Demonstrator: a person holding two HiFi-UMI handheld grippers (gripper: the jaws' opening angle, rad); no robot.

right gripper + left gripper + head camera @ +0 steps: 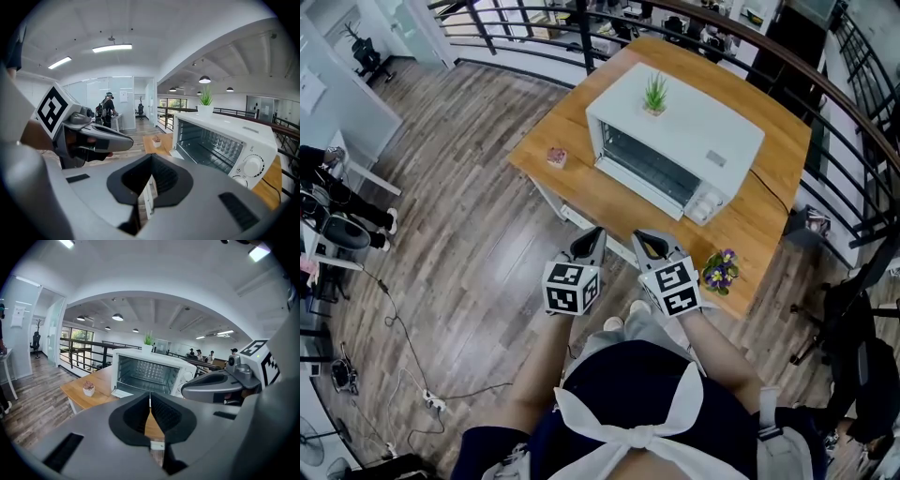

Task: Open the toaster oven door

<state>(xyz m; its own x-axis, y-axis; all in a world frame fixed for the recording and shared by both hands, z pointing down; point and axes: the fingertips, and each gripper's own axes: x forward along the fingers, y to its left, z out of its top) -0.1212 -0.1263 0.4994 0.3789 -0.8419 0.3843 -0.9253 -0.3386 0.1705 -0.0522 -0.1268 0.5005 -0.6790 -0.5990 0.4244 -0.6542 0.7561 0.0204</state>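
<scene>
Toaster oven (pixel 675 141) sits mid table (pixel 581 131), door (pixel 647 178) dropped open, bare rack showing inside. Small plant (pixel 654 94) stands on its top. Left gripper (pixel 589 246) and right gripper (pixel 652 246) hang side by side off the table's near edge, well apart from oven, both jaws pressed together, nothing between them.

The toaster oven (pixel 705 127) has a smooth white shell, and its inside looks like shiny metal. The table (pixel 614 202) is smooth light wood. The floor (pixel 469 216) is dull grey-brown wood planks. The left gripper (pixel 150 397) and right gripper (pixel 151 158) look like matt grey plastic, with black ribbed pads (pixel 165 414).
</scene>
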